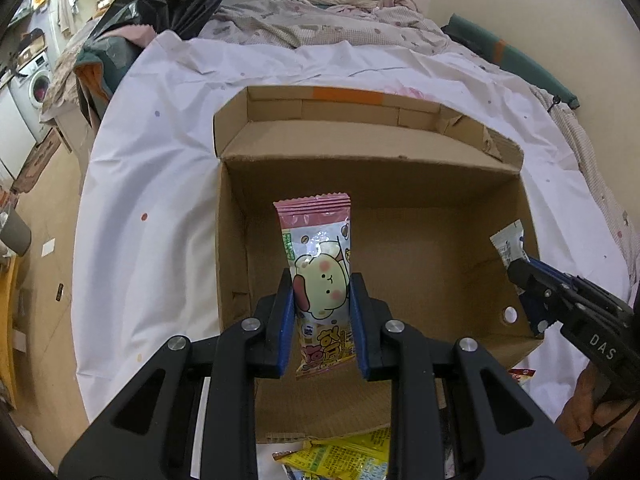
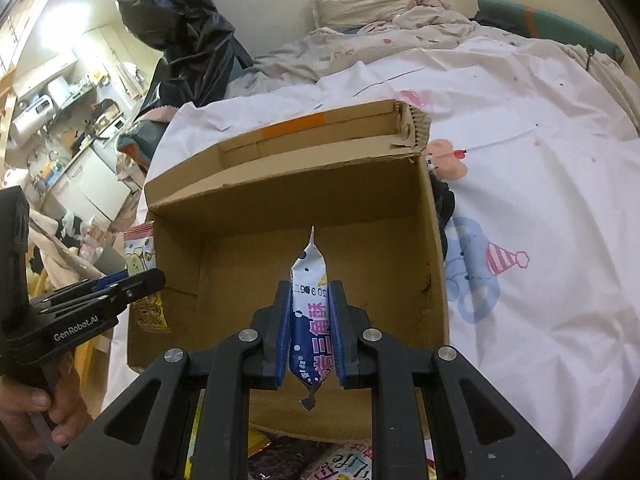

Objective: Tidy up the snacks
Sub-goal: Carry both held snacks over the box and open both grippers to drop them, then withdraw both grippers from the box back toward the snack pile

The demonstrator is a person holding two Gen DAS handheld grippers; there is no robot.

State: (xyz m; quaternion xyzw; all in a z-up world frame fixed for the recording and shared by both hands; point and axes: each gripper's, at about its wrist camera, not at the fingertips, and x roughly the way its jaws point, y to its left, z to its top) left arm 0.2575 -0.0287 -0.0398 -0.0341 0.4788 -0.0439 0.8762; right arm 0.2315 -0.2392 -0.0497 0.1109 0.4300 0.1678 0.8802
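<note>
Over the open cardboard box [image 1: 400, 184] on the white printed bedsheet [image 1: 160, 160], you hold a snack in each tool: your left gripper [image 1: 322, 280] is clamped on a pink-topped packet with a cartoon puppy [image 1: 316, 256], and your right gripper [image 2: 310, 288] is pinched on a narrow white-and-blue sachet [image 2: 308, 308]. Both packets hang above the box's bare floor, the puppy packet toward its left wall, the sachet nearer its right wall. Both look light, thin and crinkly, with glossy film that is likely to slide under the pads; the sachet already folds edge-on between the jaws. You grip each across its middle, which seems the sound place: the sealed ends are flat and flimsy, and a hard squeeze could crush whatever is inside. More wrappers, among them yellow packets [image 1: 344, 456], lie just outside the box's near wall, not yet sorted.
</note>
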